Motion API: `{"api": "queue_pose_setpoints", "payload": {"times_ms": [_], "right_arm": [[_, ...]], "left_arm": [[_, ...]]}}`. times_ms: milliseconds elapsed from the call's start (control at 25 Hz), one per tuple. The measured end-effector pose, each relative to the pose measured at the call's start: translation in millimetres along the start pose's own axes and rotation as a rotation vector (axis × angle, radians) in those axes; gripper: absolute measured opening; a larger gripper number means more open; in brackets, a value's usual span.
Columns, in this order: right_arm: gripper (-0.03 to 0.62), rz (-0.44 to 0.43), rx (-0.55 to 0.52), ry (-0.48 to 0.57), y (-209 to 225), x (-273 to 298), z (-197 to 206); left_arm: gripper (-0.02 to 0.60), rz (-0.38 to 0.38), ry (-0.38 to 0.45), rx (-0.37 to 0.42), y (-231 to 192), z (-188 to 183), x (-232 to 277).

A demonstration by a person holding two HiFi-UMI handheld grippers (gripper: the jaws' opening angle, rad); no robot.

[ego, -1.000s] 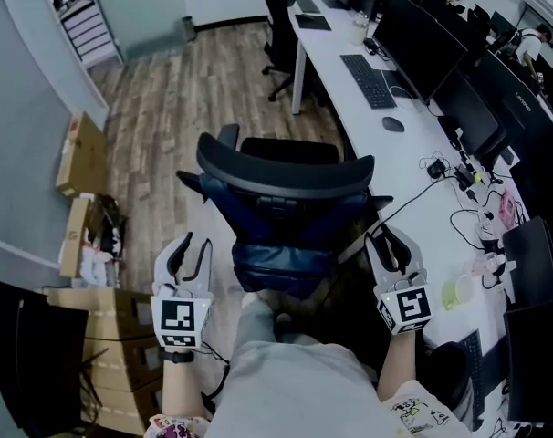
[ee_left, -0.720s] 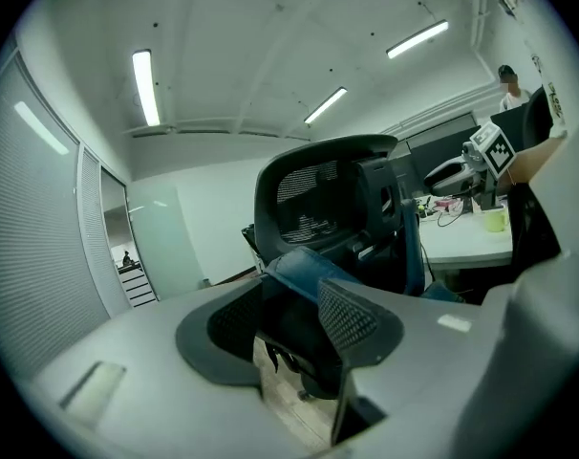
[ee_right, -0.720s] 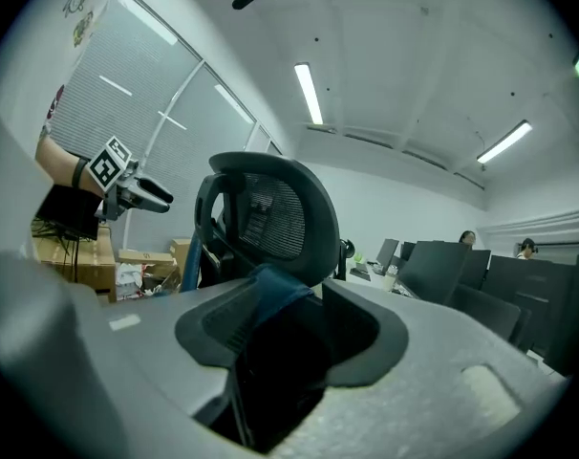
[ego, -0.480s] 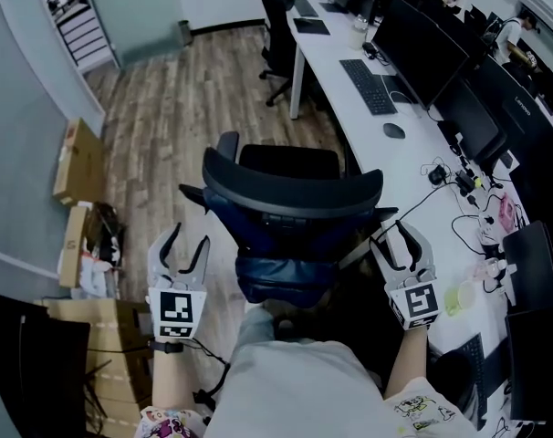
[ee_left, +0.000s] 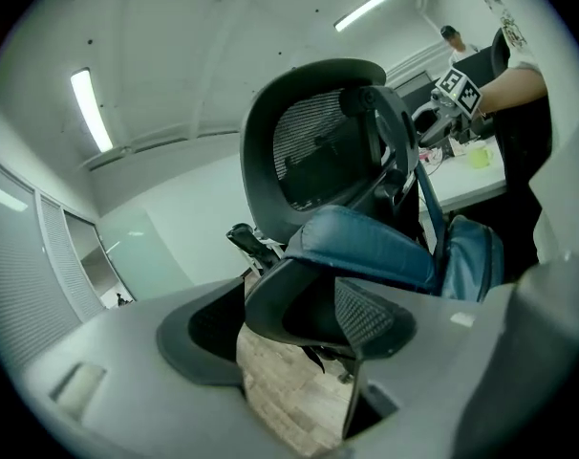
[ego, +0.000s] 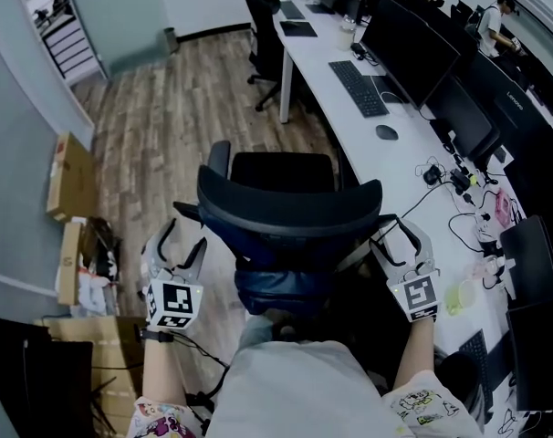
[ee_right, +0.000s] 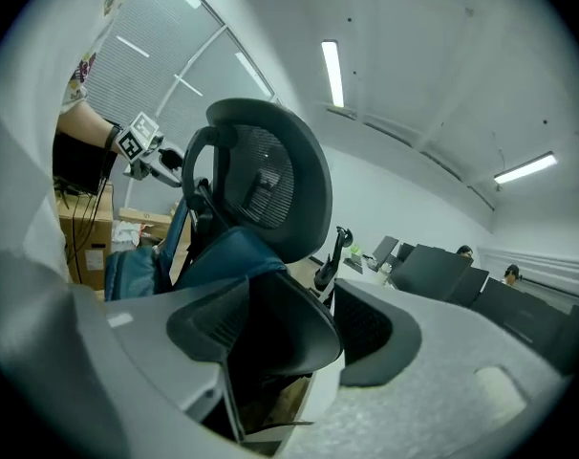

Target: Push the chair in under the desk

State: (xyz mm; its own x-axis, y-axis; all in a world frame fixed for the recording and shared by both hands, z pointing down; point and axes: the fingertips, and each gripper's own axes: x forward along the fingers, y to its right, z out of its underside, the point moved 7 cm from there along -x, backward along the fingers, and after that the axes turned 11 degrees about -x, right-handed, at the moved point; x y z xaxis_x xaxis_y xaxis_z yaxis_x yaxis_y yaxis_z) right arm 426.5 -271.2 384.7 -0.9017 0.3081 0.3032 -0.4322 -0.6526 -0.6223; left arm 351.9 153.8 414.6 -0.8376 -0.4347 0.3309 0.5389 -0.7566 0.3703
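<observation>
Evidently the left gripper (ego: pixel 183 235) and right gripper (ego: pixel 402 232) have just spread their jaws wide, with nothing between them. The chair (ego: pixel 290 210) is not yet under the desk (ego: pixel 386 167).

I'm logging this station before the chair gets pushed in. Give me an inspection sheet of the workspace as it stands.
Surface: white desk along the right; wood floor.
Job's things: black office chair stands beside the desk, not under it; blue bag hangs on its back.
Clutter: keyboard, mouse, monitors; cardboard boxes at left.
Grippers: left claw and right claw flank the chair back; both are open, their jaws have just been opening, and nothing is between them.
Cables: loose tangle on the desk.
Surroundings: second chair further along; person at the far desks.
</observation>
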Motion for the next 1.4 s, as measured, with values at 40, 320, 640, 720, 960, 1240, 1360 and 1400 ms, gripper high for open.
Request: {"api": "queue_pose_setpoints", "payload": {"times_ms": [40, 320, 640, 720, 960, 1240, 1360, 1400], "right_arm": [[0.273, -0.008, -0.014, -0.011, 0.4, 3.0, 2.3], [0.282, -0.057, -0.116, -0.102, 1.7, 20.8, 16.4], [0.282, -0.081, -0.144, -0.134, 5.7, 30.7, 22.7], [0.281, -0.076, -0.157, -0.130, 5.8, 31.7, 22.1], [0.279, -0.050, -0.165, -0.150, 6.9, 36.9, 19.7], [0.276, -0.050, -0.159, -0.146, 5.4, 46.1, 15.7], [0.276, -0.042, -0.158, -0.152, 5.3, 55.5, 12.5], [0.276, -0.033, -0.155, -0.164, 5.2, 58.1, 11.7]], "left_arm": [[0.295, 0.007, -0.004, 0.015, -2.1, 2.0, 4.1], [0.316, 0.044, -0.042, 0.100, -15.2, 18.9, 29.3], [0.308, 0.037, -0.056, 0.105, -24.8, 19.8, 53.5], [0.287, 0.035, -0.047, 0.107, -27.1, 17.9, 56.9], [0.264, 0.033, -0.046, 0.170, -30.3, 15.4, 61.6], [0.259, 0.046, -0.050, 0.195, -42.1, 17.0, 73.0], [0.259, 0.047, -0.046, 0.196, -52.2, 17.1, 82.5], [0.259, 0.054, -0.045, 0.199, -55.3, 17.2, 87.0]]}}
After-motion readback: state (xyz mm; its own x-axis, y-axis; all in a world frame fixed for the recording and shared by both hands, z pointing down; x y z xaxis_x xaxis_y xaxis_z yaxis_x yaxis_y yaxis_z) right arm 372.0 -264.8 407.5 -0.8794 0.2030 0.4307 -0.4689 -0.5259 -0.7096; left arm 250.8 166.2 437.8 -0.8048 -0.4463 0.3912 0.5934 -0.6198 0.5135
